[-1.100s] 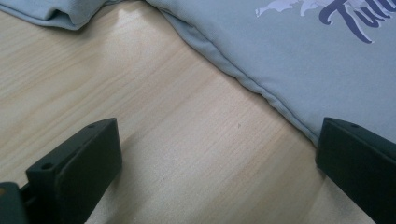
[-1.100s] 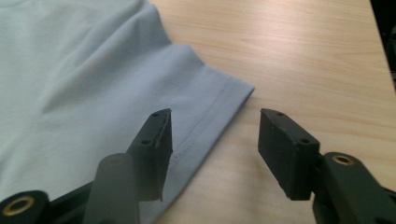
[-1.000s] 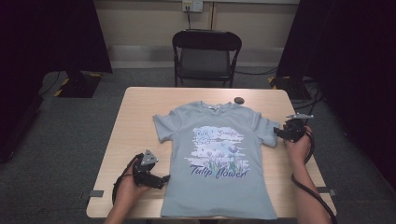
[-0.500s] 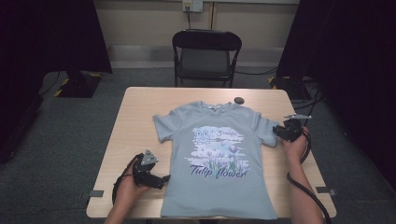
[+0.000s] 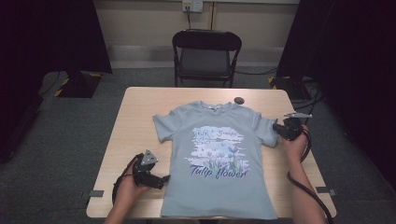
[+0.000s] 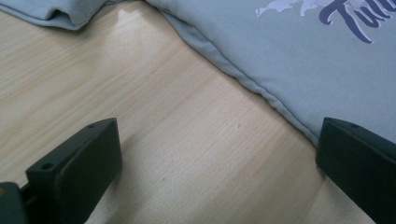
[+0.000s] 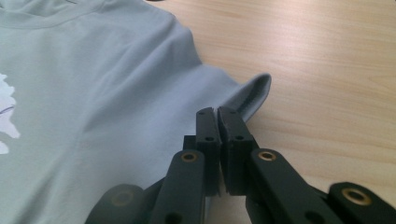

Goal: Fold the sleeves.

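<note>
While the right gripper had its jaws pressed together on the sleeve of the t-shirt, the left gripper sat with jaws spread over bare table beside the hem. Shirt lay flat, mid-table. Beyond the collar: a small dark disc, then a folding chair.

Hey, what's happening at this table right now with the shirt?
A person works a flat, light blue printed T-shirt on a pale wooden table with two handheld grippers. The right gripper is shut on the edge of one short sleeve, which curls up off the wood. The left gripper is open, low over the table beside the shirt's side seam, holding nothing.
</note>
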A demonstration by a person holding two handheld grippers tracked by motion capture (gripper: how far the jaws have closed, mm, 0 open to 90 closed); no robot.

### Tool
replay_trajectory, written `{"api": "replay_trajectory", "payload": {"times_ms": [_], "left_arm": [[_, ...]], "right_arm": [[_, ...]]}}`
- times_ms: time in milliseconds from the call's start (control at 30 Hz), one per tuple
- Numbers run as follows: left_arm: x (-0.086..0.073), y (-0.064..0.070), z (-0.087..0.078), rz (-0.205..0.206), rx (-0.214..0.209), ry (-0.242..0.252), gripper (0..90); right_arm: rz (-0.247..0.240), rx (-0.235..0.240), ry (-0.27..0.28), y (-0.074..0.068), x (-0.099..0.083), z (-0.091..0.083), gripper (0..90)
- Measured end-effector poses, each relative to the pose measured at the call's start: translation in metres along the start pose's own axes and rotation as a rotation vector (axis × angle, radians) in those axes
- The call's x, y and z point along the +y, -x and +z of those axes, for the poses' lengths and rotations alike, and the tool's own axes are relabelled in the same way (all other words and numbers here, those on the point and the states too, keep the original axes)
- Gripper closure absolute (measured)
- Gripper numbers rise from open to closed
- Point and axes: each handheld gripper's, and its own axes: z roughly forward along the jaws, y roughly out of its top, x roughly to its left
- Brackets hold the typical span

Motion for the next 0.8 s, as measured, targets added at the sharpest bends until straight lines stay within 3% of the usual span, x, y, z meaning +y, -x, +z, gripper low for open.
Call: {"api": "replay_trajectory", "payload": {"times_ms": [400,800], "left_arm": [[0.000,0.000,0.000,0.000,0.000,0.000,0.0],[0.000,0.000,0.000,0.000,0.000,0.000,0.0]], "right_arm": [[-0.005,0.043,0.036,-0.008,0.010,-0.016,88.1],[-0.041,0.099,0.066,-0.032,0.026,-0.020,88.1]]}}
